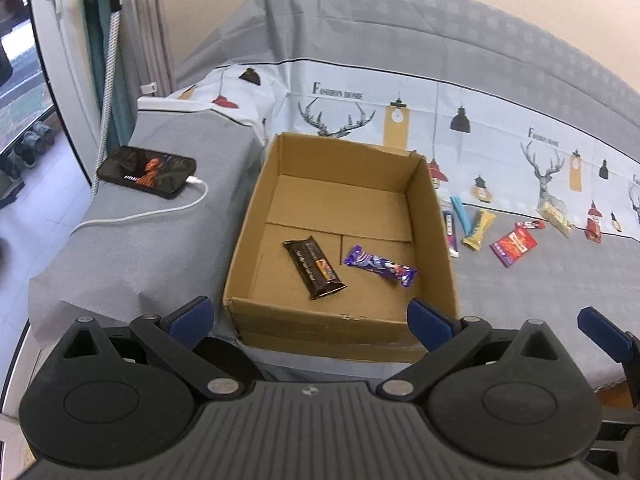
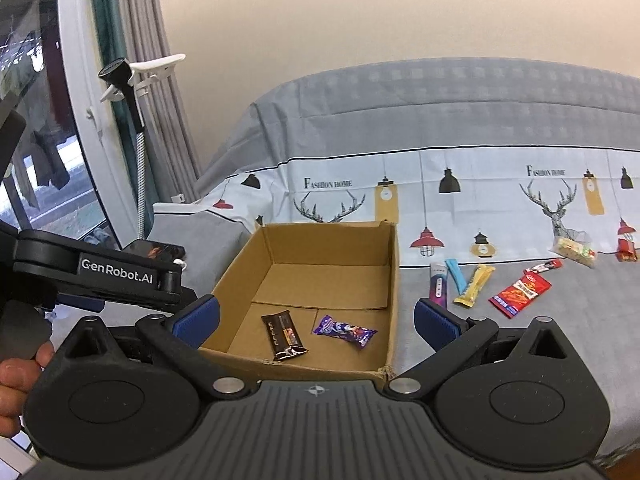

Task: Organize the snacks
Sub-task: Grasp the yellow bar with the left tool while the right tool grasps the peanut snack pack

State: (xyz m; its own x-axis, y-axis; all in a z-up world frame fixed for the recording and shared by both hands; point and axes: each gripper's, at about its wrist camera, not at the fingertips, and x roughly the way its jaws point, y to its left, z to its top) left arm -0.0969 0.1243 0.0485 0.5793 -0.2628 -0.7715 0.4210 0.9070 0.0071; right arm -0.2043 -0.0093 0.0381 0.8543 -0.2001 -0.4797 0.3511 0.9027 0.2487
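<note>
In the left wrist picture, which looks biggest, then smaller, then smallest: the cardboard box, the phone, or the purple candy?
1. cardboard box
2. phone
3. purple candy
The gaps are plain, so nearness does not change the order.

Cream wall (image 2: 360,20), grey curtain (image 2: 160,100), window (image 1: 24,80) at left

Looking down from close behind the left gripper (image 1: 310,316); higher and further back behind the right gripper (image 2: 316,322). Sharing the cardboard box (image 1: 256,236) (image 2: 394,280) ahead.

Red snack (image 1: 593,227) too small to ID; phone (image 2: 160,249) mostly hidden.
</note>
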